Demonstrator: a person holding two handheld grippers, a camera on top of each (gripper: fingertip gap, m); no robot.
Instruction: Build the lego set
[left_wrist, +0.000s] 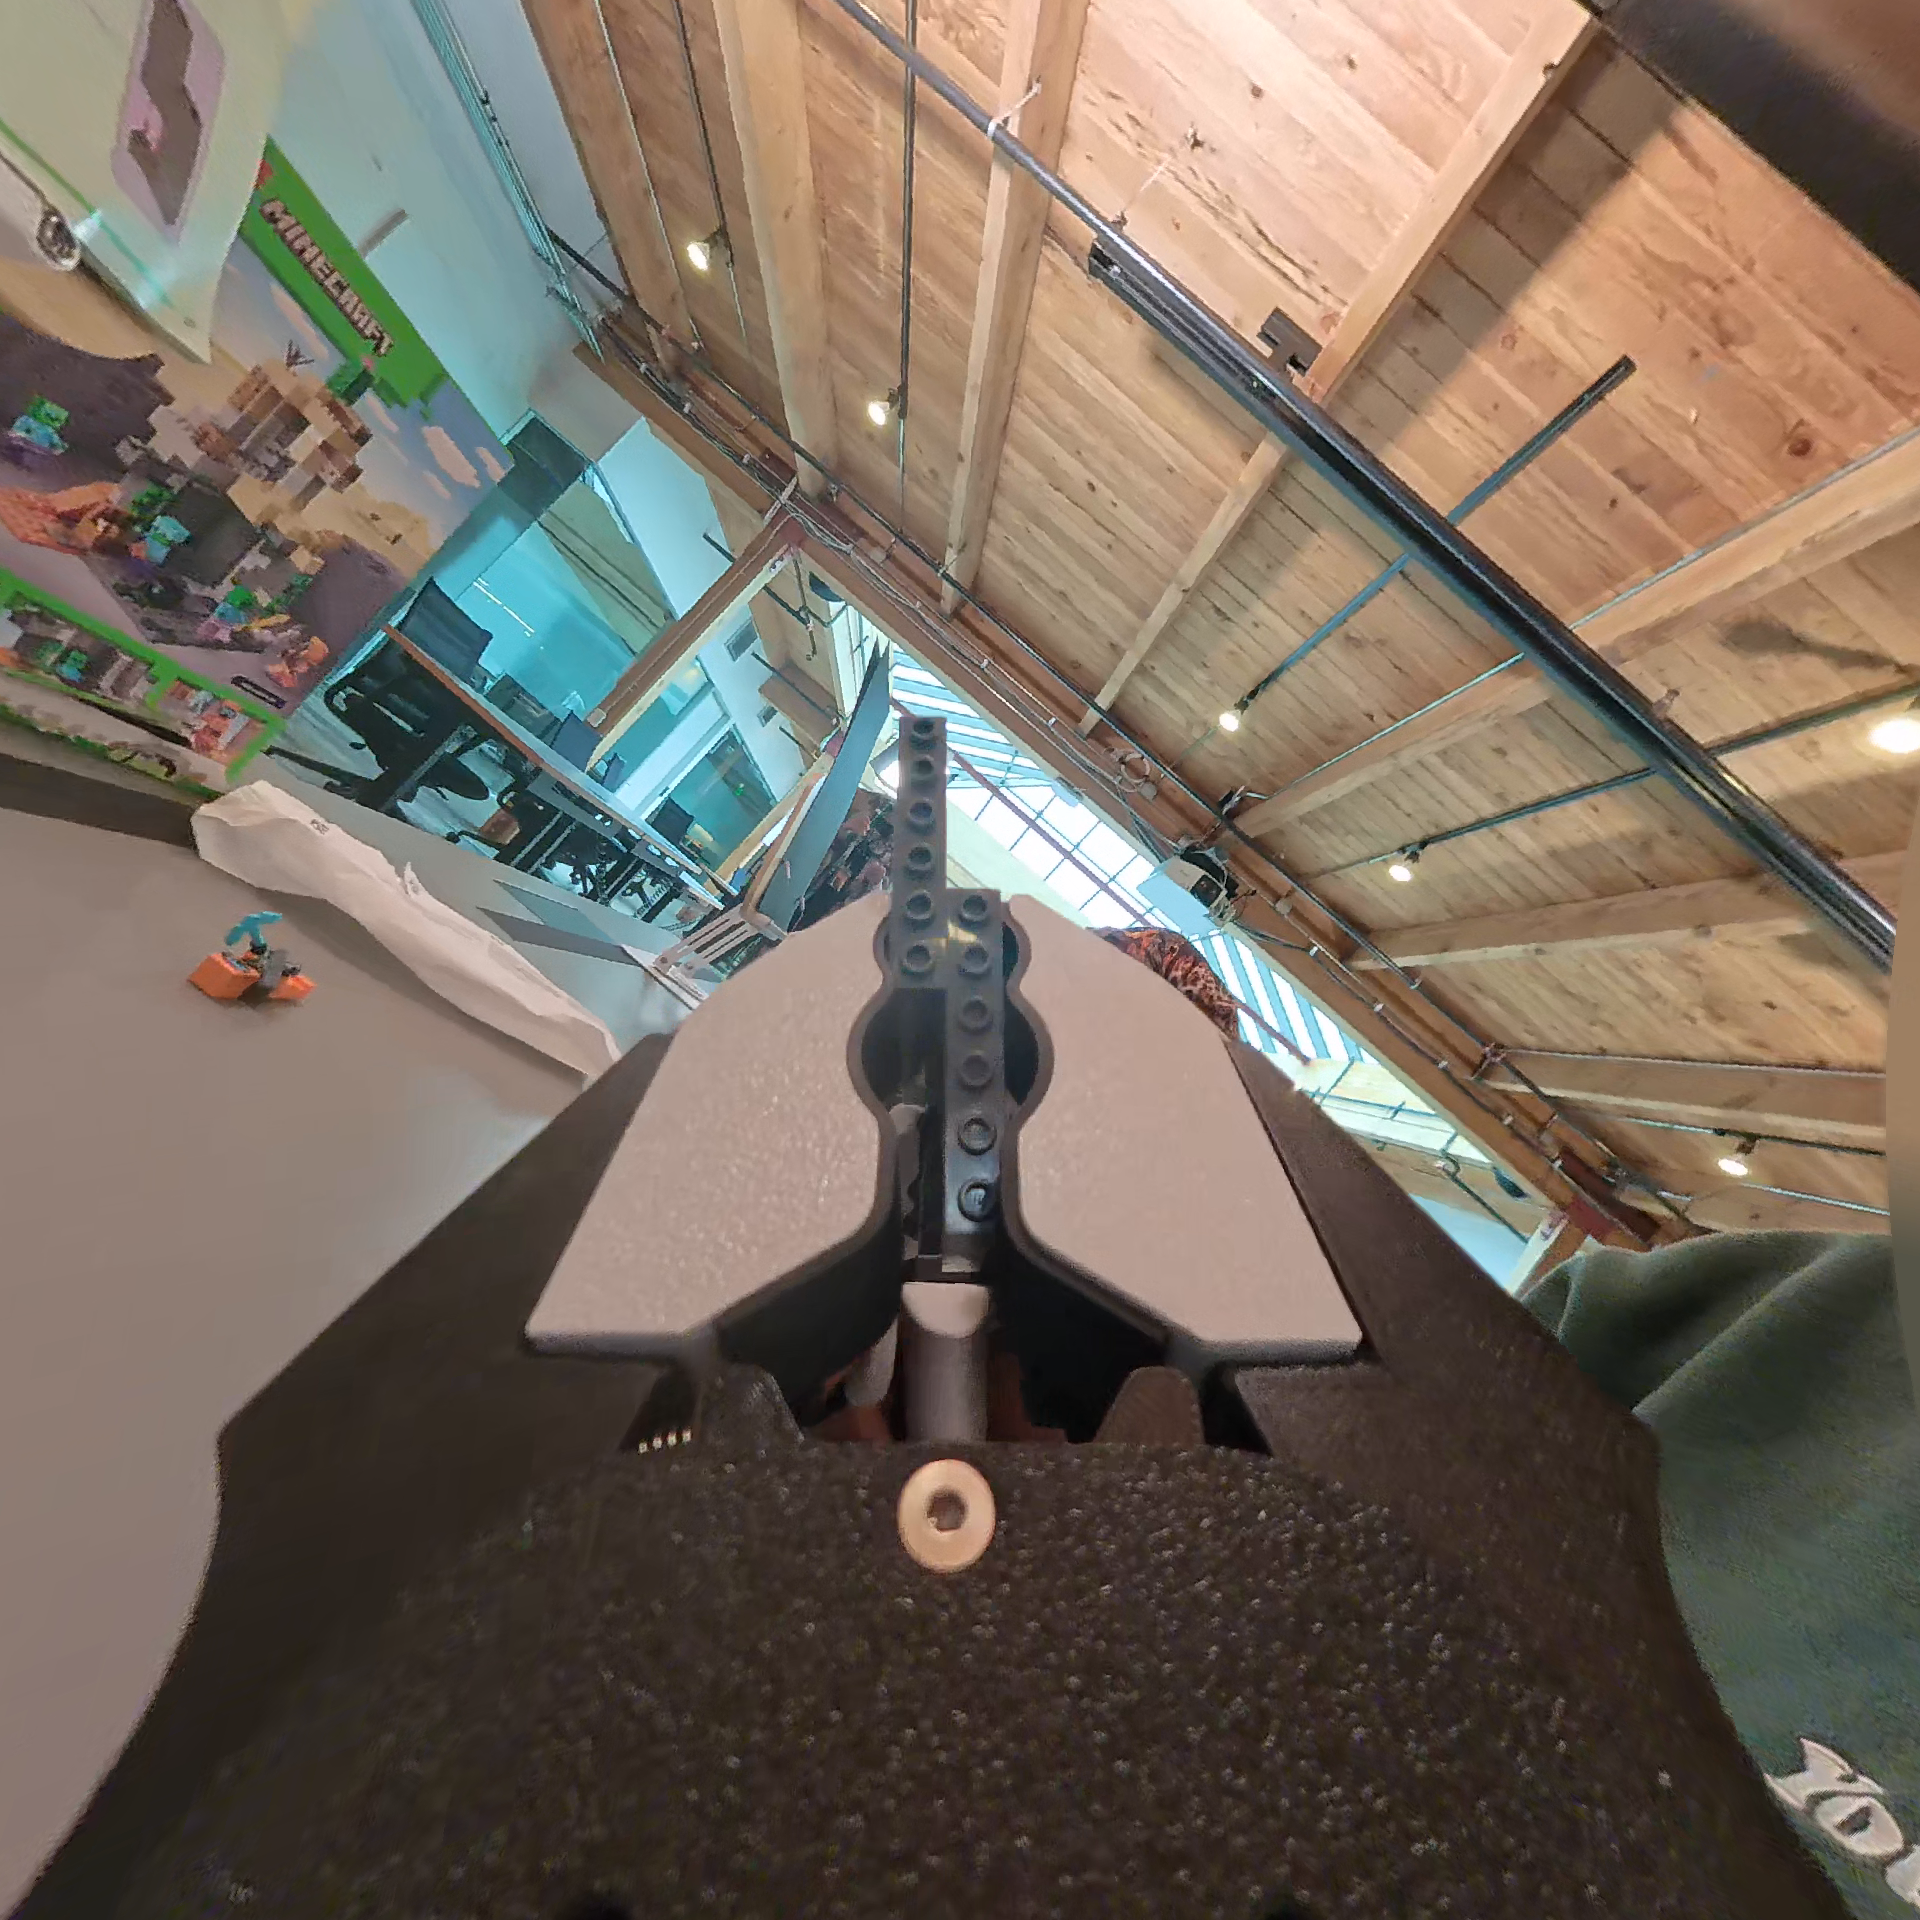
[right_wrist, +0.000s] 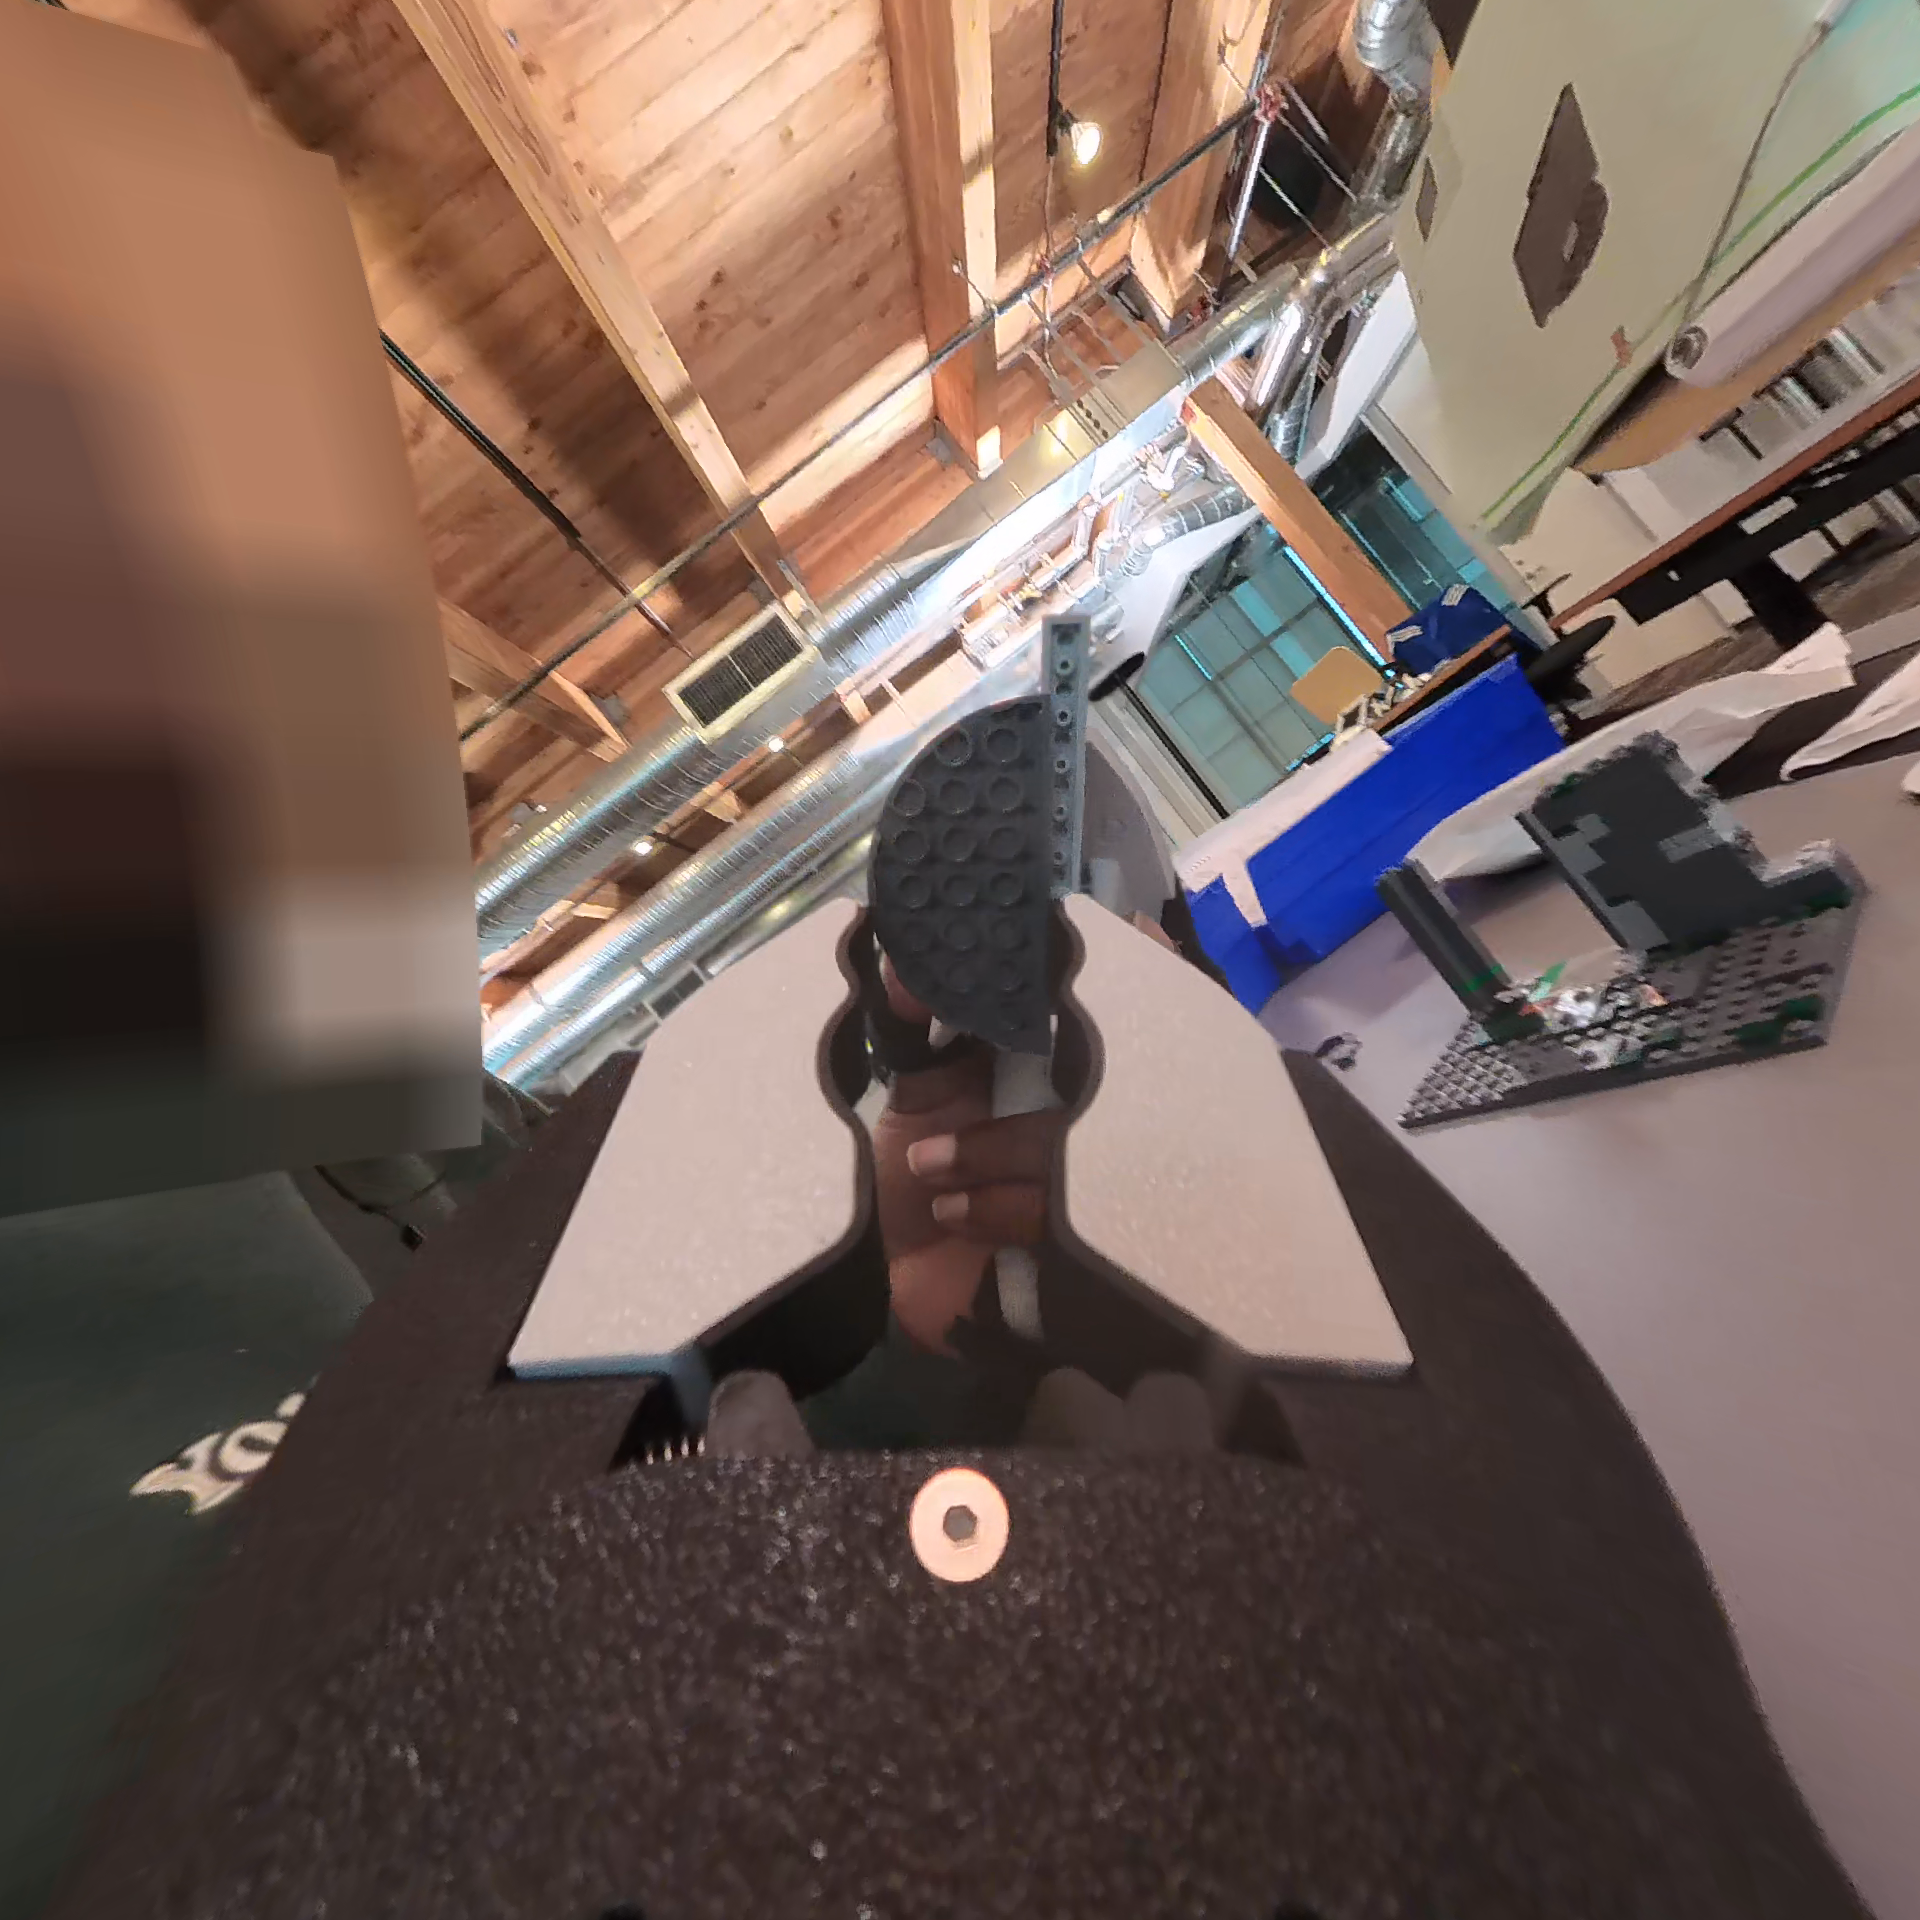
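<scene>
Dark grey studded plates, two long narrow strips joined side by side and offset, stand pinched between the closed-in fingers of the left gripper, pointing to 12 o'clock toward the wooden ceiling. Right gripper is closed on a dark half-round plate with a thin grey strip along its edge. At 3 o'clock from it, the part-built set sits on the grey table.
</scene>
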